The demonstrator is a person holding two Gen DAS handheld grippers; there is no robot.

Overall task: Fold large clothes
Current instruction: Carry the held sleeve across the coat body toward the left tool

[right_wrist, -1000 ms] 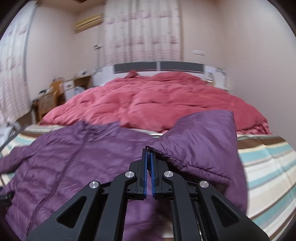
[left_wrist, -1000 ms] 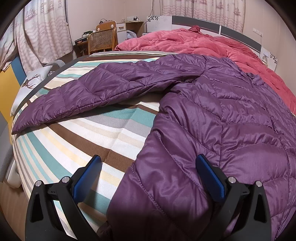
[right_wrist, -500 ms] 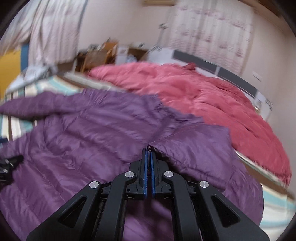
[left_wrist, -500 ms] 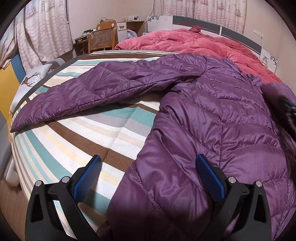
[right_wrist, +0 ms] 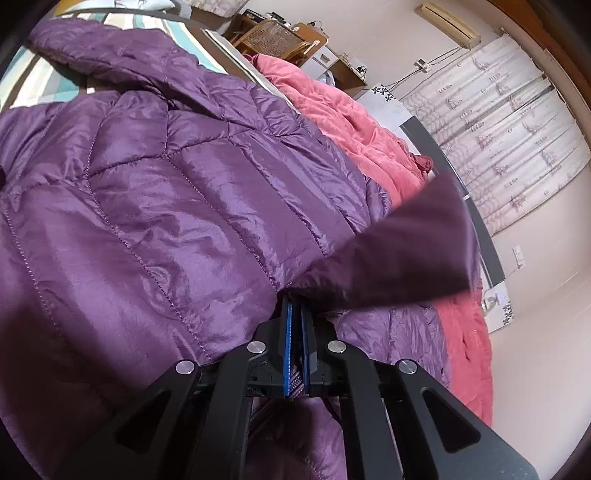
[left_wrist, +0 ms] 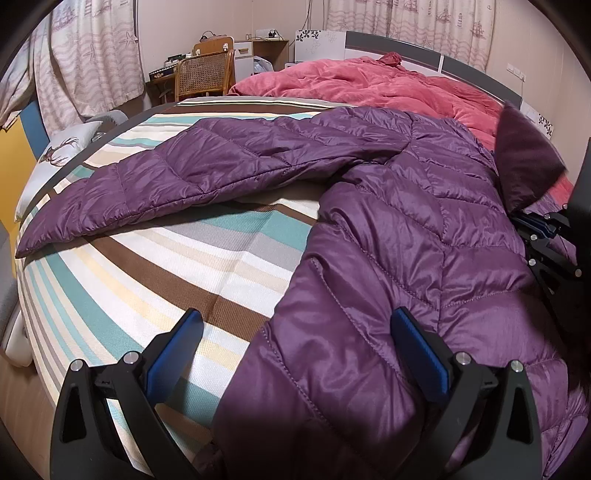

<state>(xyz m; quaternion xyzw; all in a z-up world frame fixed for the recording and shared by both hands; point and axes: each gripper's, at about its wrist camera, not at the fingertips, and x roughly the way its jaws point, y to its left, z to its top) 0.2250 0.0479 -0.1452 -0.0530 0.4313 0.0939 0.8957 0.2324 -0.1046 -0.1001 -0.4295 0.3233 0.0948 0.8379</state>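
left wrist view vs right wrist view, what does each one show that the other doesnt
Only the left wrist view shows the open left gripper over the jacket's edge and most of the striped sheet.

Only the right wrist view shows the air conditioner high on the wall, and the right gripper's pads closed on a jacket sleeve.

Both show the purple jacket, the red blanket, the wicker chair, the curtains and the right gripper.

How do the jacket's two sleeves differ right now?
The left sleeve lies flat, stretched out across the striped bedsheet; the right sleeve is lifted over the jacket's body, pinched by the right gripper. The left gripper is open, gripping nothing. Both sleeves are purple.
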